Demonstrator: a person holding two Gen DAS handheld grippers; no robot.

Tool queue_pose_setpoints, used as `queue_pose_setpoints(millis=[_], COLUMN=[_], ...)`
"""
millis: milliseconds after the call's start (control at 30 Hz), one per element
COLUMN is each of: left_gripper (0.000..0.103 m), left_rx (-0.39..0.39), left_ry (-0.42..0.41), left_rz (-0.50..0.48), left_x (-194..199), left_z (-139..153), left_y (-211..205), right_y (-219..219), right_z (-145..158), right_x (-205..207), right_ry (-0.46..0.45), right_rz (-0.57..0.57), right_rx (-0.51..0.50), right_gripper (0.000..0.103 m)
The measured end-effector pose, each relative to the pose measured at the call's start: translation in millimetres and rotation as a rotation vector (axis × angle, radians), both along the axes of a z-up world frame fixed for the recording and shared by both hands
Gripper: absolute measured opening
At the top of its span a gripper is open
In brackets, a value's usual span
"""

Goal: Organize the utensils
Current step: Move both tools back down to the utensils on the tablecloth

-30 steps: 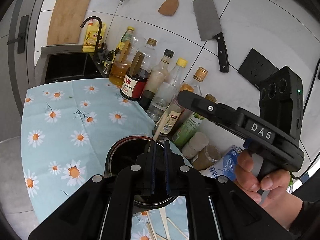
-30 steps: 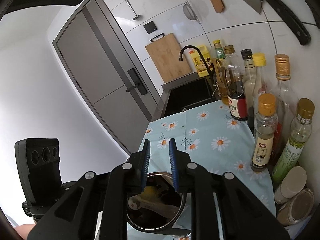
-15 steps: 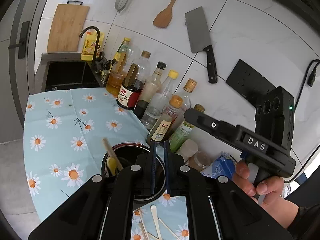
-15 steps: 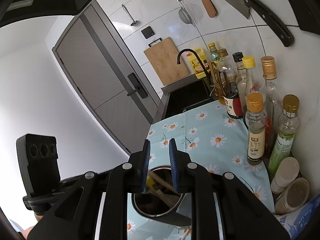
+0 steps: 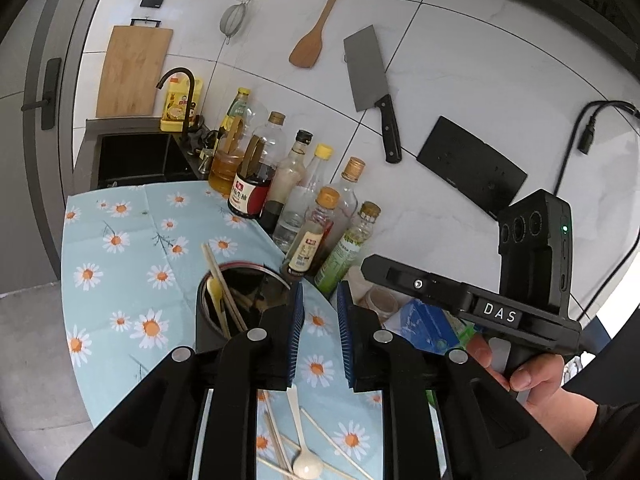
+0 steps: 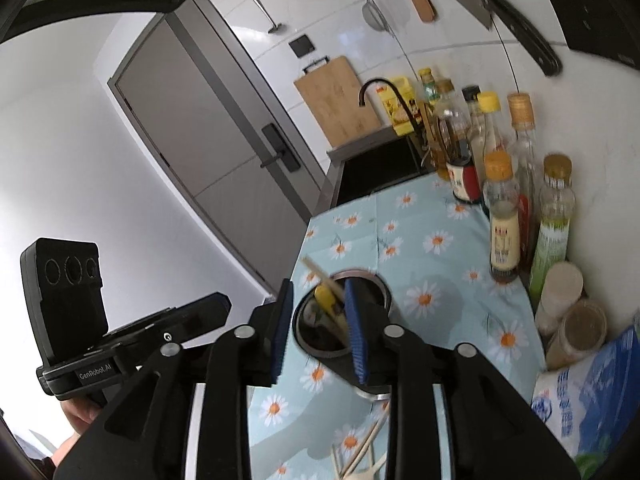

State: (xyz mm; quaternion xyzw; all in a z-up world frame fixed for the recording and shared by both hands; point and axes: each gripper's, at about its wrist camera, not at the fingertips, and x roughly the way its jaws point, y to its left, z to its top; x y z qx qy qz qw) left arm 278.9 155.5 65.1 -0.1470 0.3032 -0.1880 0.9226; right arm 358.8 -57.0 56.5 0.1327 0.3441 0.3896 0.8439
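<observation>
Left gripper (image 5: 320, 336): jaws opening, pads apart, nothing between them; only the daisy-print tablecloth (image 5: 120, 240) shows through the gap. Below it, at 6 o'clock in the left wrist view, a white spoon (image 5: 306, 468) and several loose chopsticks (image 5: 276, 440) lie crossed on the cloth.

Right gripper (image 6: 316, 334): jaws opening, pads apart, empty. In the left wrist view it appears at 3 o'clock, held by a hand (image 5: 536, 384).

Dark round utensil holder (image 5: 224, 312): stands on the cloth just beyond the left gripper's tips, at about 10 o'clock from them. It contains a yellow spoon (image 5: 214, 290) and a pair of chopsticks (image 5: 218, 264), both leaning toward 11 o'clock over the rim. In the right wrist view the holder sits directly behind the gap between the pads.

Beyond the holder, at 1 o'clock, a row of sauce bottles (image 5: 308, 240) stands along the tiled wall. Farther back, at 10 o'clock, are a black sink (image 5: 136, 160) and tap (image 5: 180, 80), with a wooden cutting board (image 5: 132, 72) leaning behind. On the wall hang a strainer (image 5: 232, 28), a wooden spatula (image 5: 312, 44) and a cleaver (image 5: 368, 76).
</observation>
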Motion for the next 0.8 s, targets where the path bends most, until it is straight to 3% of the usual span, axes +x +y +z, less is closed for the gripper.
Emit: queue_pose_setpoints(millis=[67, 367, 500, 567, 800], left_gripper=[0.017, 0.017, 0.017, 0.023, 0.023], left_rx=[-0.004, -0.053, -0.094, -0.111, -0.184], left_ry=[0.006, 0.059, 0.09, 0.108, 0.177], left_rz=[0.005, 0.049, 0.083, 0.094, 0.14], left_x=[-7.5, -38.4, -52.2, -57.3, -77.9], left_z=[-2.7, -25.7, -43.1, -52.2, -89.1], left_y=[0.0, 11.6, 19.3, 21.5, 31.3], right_y=[2.2, 6.9, 6.8, 6.4, 4.1], right_z=[-4.5, -35.4, -51.1, -57.4, -88.1], right_x=[-6.2, -29.9, -37.4, -40.0, -37.9], right_ry=[0.031, 0.126, 0.164, 0.171, 0.292], right_rz=[0.0, 0.031, 0.041, 0.038, 0.032], right_rx=[-0.037, -0.082, -0.11, -0.129, -0.164], right_gripper=[0.038, 0.038, 0.04, 0.043, 0.043])
